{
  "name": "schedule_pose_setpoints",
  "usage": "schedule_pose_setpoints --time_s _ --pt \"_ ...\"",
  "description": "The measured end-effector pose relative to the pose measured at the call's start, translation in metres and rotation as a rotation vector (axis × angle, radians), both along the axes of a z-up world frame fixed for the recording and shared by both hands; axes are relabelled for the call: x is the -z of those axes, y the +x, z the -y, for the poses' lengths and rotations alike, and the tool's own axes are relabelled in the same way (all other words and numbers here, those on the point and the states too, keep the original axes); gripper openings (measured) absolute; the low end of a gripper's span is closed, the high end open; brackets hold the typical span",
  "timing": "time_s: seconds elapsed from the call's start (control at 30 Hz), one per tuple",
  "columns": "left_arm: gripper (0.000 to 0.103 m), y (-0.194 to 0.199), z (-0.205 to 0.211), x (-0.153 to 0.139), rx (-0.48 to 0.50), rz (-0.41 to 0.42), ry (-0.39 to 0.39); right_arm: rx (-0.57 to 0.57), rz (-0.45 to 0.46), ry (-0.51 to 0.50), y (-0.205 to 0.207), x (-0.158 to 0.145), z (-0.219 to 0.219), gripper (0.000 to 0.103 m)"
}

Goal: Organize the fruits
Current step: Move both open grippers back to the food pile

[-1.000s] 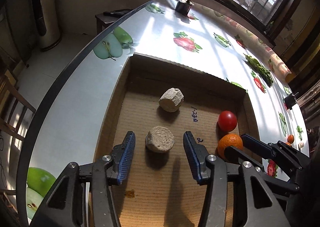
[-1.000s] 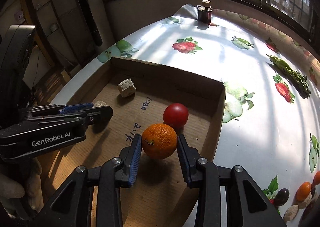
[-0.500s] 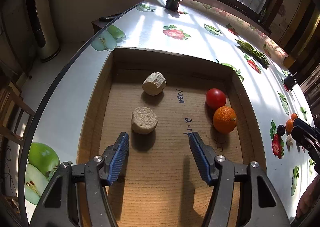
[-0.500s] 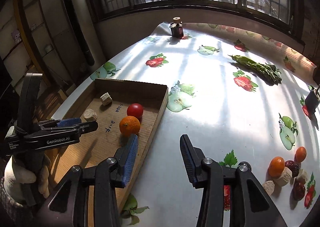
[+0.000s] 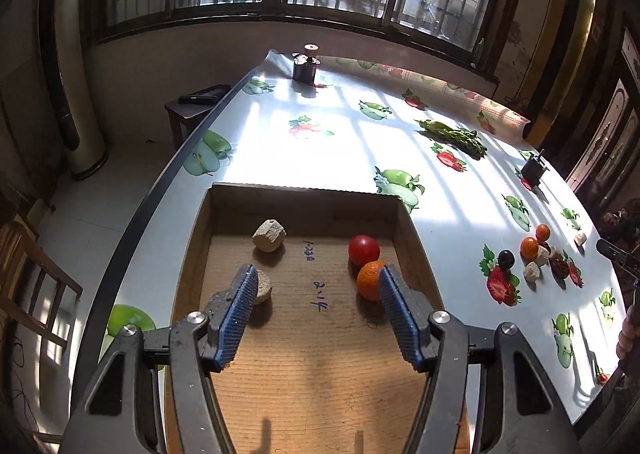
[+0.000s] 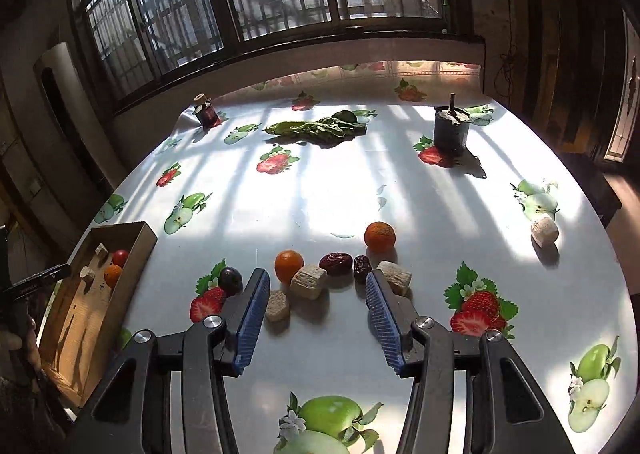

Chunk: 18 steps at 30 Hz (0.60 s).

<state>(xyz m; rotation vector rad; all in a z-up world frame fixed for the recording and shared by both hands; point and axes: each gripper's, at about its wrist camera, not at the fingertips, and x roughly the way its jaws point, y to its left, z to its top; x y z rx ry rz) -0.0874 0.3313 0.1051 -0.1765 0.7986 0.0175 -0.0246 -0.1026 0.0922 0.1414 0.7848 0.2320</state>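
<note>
A cardboard box (image 5: 404, 222) holds two beige chunks (image 5: 269, 235), a red tomato (image 5: 363, 249) and an orange (image 5: 369, 280). My left gripper (image 5: 318, 274) hovers open above the box floor with nothing between its fingers. My right gripper (image 6: 315, 280) hangs over the loose pile on the table, its jaws opening, gripping nothing. In that pile are two oranges (image 6: 289, 265), two dark red dates (image 6: 336, 264), a dark plum (image 6: 231, 279) and several beige chunks (image 6: 307, 282). The box (image 6: 138, 266) lies at the far left of the right wrist view.
Leafy greens (image 6: 316, 129), a small dark jar (image 6: 206, 112) and a black cup (image 6: 451, 131) stand at the far side. A lone beige chunk (image 6: 544, 231) lies at the right. The table's curved edge (image 5: 160, 182) runs left of the box, with a wooden chair (image 5: 36, 286) beyond.
My right gripper let go of the orange in the box and swung right to the loose pile. My left gripper opened wider, rose and drew back from the nearer beige chunk.
</note>
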Motion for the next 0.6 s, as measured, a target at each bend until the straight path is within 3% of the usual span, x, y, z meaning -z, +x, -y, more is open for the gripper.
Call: schedule_pose_setpoints --time_s 0.1,0.23,0.47,0.6 --pt "0.063 0.002 0.038 -0.016 0.067 0.020 -0.012 0.050 0.001 0.015 0.000 0.002 0.026 0.057" --pt "0.063 0.016 0.096 -0.015 0.170 0.010 -0.054 0.056 -0.035 0.020 0.005 0.018 0.036 0.057" --pt "0.063 0.043 0.187 0.023 0.301 -0.073 -0.120 0.003 -0.115 -0.006 0.019 0.063 0.024 0.057" --pt "0.063 0.055 0.231 0.048 0.374 -0.100 -0.095 -0.005 -0.132 0.011 0.029 0.079 0.025 0.057"
